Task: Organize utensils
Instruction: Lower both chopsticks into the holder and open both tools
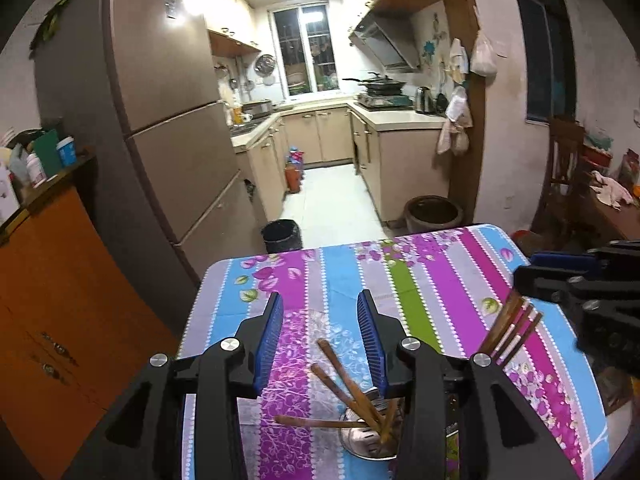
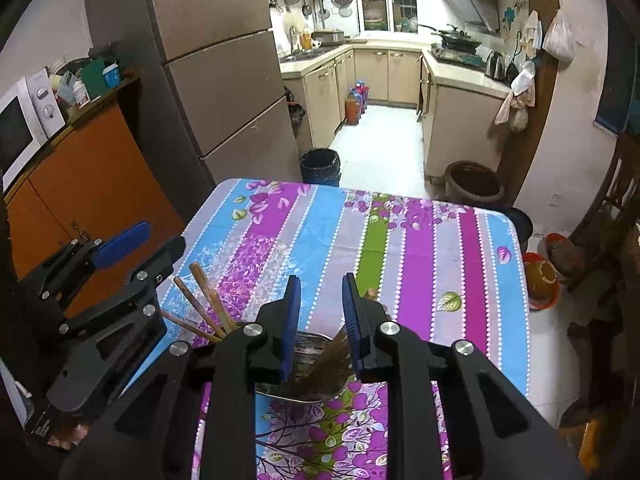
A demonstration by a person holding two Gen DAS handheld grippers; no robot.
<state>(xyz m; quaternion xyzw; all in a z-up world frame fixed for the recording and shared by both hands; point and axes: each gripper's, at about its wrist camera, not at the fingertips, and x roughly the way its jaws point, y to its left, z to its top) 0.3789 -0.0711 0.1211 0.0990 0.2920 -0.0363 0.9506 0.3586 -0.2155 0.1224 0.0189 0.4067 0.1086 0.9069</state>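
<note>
**Chopsticks in holders on a striped tabletop**

The tabletop [image 1: 420, 280] wears a floral striped cloth and faces a kitchen with a fridge [image 1: 168, 120] and a bin [image 1: 282, 236]. The left hand-held gripper [image 1: 320, 304] stands part open and empty above chopsticks [image 1: 344, 380] leaning in a metal holder [image 1: 360, 440]. Only the right view shows a microwave [image 2: 20, 128] and a second metal holder [image 2: 308, 388] of chopsticks under the right hand-held gripper [image 2: 320, 286], narrowly open, gripping nothing.
</note>
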